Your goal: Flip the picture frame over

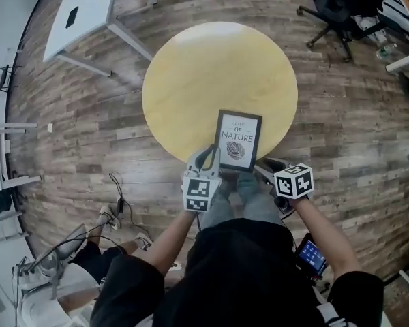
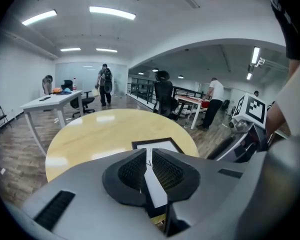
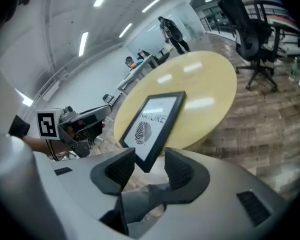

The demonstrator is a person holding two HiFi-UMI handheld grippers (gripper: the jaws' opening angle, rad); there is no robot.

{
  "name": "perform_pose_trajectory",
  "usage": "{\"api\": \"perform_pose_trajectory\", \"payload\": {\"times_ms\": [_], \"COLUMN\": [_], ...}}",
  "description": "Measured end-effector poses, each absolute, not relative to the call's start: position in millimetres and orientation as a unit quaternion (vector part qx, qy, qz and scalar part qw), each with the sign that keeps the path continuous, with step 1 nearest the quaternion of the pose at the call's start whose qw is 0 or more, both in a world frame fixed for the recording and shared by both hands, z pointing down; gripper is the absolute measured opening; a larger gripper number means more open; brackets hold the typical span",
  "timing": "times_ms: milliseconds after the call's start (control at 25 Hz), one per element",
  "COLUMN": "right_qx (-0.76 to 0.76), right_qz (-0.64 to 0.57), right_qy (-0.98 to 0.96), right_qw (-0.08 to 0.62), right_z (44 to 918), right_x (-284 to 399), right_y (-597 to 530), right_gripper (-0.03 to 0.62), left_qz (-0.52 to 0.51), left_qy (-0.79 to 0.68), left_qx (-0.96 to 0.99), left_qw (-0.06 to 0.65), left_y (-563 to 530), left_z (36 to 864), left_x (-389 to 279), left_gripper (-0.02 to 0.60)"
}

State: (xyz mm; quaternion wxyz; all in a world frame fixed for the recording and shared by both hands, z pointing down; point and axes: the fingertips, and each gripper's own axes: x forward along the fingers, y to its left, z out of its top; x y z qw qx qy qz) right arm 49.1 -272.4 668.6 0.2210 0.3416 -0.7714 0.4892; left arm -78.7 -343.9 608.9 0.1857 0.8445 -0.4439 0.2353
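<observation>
While the picture frame point(image 1: 238, 142) lies flat and face up on the round yellow counter point(image 1: 204, 67), both grippers sit at its near end, close to the person's body. Its print side shows a leaf drawing under the word NATURE, inside a dark border. The frame rests by the counter's near rim, and in the right gripper view its nearest corner reaches a little past that rim, over the wood-plank floor point(image 1: 354, 135).

The left gripper point(image 1: 208, 157) is at the frame's near left corner. In the left gripper view its jaws meet at the tips, leaving only a thin wedge of a gap behind them, through which the frame's white face and dark border show below. They grip nothing; whether the tips touch the frame I cannot tell.

The right gripper point(image 3: 150, 158) hangs just off the counter's rim at the frame's near right corner. Its jaws stand wide apart, and that corner points into the gap between them with neither pad pressing on it.

Beyond the counter stand a white desk point(image 1: 82, 12) to the left and a black office chair point(image 1: 337, 5) to the right; in the left gripper view several people point(image 2: 105, 84) stand far back in the room
</observation>
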Motion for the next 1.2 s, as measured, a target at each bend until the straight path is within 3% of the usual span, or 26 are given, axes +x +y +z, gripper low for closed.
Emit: {"api": "perform_pose_trajectory", "payload": {"times_ms": [320,880,1200], "right_qx": [0.328,0.281,0.324], "right_qz": [0.583,0.643,0.633], "right_qy": [-0.714,-0.703,-0.697], "right_qw": [0.205,0.118,0.091], "right_z": [713,721,716], "right_x": [45,22,46], "right_y": [-272,-274,-278], "right_gripper": [0.183,0.196,0.161], "left_qz": [0.289,0.305,0.302], "left_qy": [-0.419,-0.389,-0.365], "left_qx": [0.831,0.833,0.845], "left_qw": [0.223,0.248,0.249], "left_y": [-364,-362,-349], "left_z": [674,696,697], "left_x": [-90,-76,-55], "left_gripper": [0.026,0.025,0.025]}}
